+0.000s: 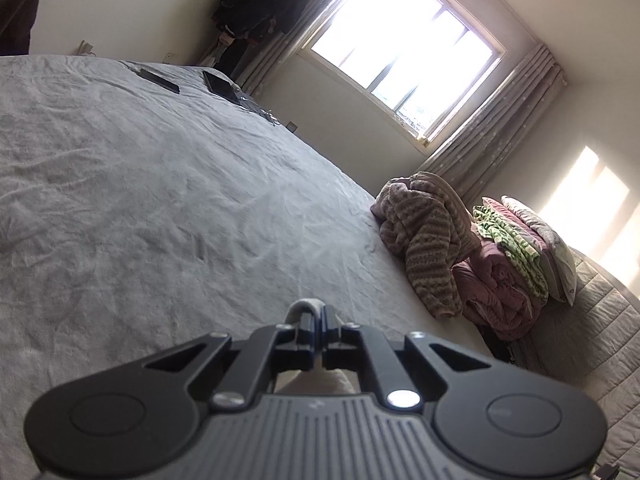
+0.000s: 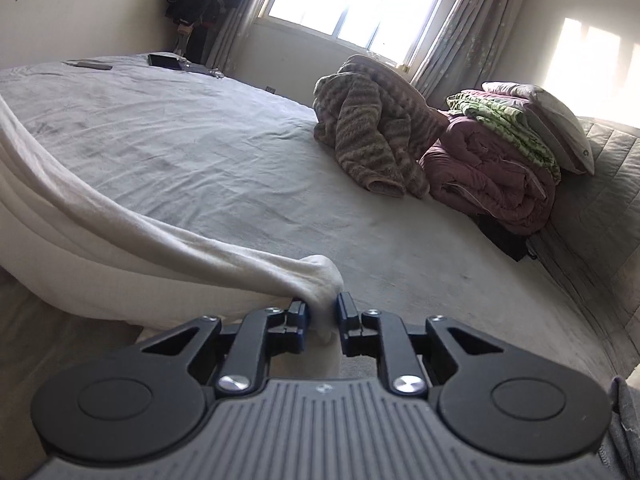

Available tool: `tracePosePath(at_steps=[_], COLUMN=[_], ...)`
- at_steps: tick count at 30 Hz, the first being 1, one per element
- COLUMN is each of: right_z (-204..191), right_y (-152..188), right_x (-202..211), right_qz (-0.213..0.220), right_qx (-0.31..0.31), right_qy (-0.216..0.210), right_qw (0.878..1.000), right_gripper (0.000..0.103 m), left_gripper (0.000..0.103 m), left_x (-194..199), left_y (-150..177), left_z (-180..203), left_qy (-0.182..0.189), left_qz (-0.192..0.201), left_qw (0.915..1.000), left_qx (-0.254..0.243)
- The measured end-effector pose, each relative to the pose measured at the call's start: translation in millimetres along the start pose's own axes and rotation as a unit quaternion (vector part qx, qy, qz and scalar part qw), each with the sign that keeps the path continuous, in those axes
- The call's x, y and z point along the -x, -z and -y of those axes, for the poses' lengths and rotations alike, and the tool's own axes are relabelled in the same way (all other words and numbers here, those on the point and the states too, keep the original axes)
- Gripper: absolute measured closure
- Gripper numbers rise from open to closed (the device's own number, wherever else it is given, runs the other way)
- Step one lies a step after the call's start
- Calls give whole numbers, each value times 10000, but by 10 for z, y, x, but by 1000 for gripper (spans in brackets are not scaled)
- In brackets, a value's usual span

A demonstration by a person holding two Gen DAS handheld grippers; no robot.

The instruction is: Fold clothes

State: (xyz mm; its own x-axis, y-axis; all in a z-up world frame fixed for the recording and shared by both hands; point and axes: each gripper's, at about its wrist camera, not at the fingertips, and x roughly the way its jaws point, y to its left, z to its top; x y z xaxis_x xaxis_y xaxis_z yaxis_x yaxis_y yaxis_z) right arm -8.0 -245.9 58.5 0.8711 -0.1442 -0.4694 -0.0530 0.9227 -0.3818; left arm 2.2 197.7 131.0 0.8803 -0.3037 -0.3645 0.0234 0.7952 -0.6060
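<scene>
Left tool [image 1: 316,320]: pressed together, pinching a fold of the white garment [image 1: 308,303].
Right tool [image 2: 323,320]: pinching a bunched corner of the same garment [image 2: 120,216].
Garment location: hangs leftward from the right tool, above the bed [image 2: 208,136].
Handling: soft, light, limp; likely sags.
Grip point: hem corners.

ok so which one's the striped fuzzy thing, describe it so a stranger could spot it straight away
Start at the bright window, then drop to the grey bed below it. At the bed's far right edge lies a crumpled brown-and-tan striped fleece garment, unfolded, unlike the neatly stacked mauve quilt and green-patterned blanket beside it.
</scene>
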Motion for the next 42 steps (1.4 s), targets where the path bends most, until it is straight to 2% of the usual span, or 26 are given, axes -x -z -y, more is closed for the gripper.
tracePosePath(at_steps=[1, 3, 6, 11, 12, 14, 15, 16, 20, 23, 26, 29, 31, 32, 33, 35, 36, 37, 39, 42], right_z=[-19, -65, -87, -159, -144, -115, -101, -77, 4, 64, 148, 202, 164, 123, 67, -19, -13, 40, 203, 388], right_y=[16, 53, 110, 150, 154, 162, 166, 168, 163, 66, -37, -51, 5, 54, 106, 181, 195, 196, 193, 209], right_x=[-11, -32, -108, -76, -79, -86, -89, -99, -76, 122, 345, 371, 259, 195, 138, 70, 46, 20, -38, -102], right_qz=[-51, -167, -407, -477, -507, -565, -594, -623, -588, -2, 635, 684, 253, -11, -258, -559, -635, -695, -810, -837], right_qx=[46, 142, 164, 307, 260, 165, 118, 61, -182, -367, -597, -702, -477, -354, -200, 42, -59, -352, -1206, -2468], right_qy=[7, 34, -129, -430, -453, -498, -521, -510, -459, -359, -253, -338, -728, -904, -991, -973, -987, -1049, -1250, -1821], right_qw=[10000, 9998, 9990, 9975, 9974, 9970, 9968, 9967, 9970, 9987, 9959, 9946, 9959, 9953, 9945, 9937, 9931, 9914, 9815, 9481], right_gripper=[67, 58, 58, 59, 60, 74, 95, 99, 98, 99, 102, 103, 101, 100, 90, 79, 60, 47, 46, 46], left_gripper=[101, 101, 101, 101, 101, 101, 101, 101, 101, 101, 101, 101, 101, 101, 101, 101, 101, 101, 101, 101], left_x=[18, 57, 87, 170, 188, 223, 236, 248, 294, 364, 470, 514, 513, 515, 528, 573, 606, 645, 757, 835], left_y=[-9, -22, -25, -56, -63, -77, -82, -87, -111, -138, -159, -152, -136, -127, -132, -160, -180, -210, -289, -357], left_z=[0, 3, -10, -74, -84, -106, -122, -141, -224, -274, -270, -279, -297, -311, -338, -406, -444, -479, -565, -721], left_qy=[14, 30, -10, -58, -77, -125, -150, -175, -223, -164, -227, -252, -319, -367, -405, -473, -505, -575, -830, -1020], left_qz=[28, 82, 114, 208, 235, 284, 303, 322, 396, 519, 732, 708, 653, 645, 657, 729, 793, 889, 1202, 1385], left_qw=[10000, 10000, 9999, 9998, 9997, 9995, 9994, 9993, 9988, 9981, 9969, 9971, 9973, 9972, 9970, 9961, 9953, 9940, 9888, 9839], left_qx=[-11, -45, -53, 2, 3, 5, 22, 45, 181, 282, 165, 76, 45, 34, 63, 163, 222, 261, 313, 482])
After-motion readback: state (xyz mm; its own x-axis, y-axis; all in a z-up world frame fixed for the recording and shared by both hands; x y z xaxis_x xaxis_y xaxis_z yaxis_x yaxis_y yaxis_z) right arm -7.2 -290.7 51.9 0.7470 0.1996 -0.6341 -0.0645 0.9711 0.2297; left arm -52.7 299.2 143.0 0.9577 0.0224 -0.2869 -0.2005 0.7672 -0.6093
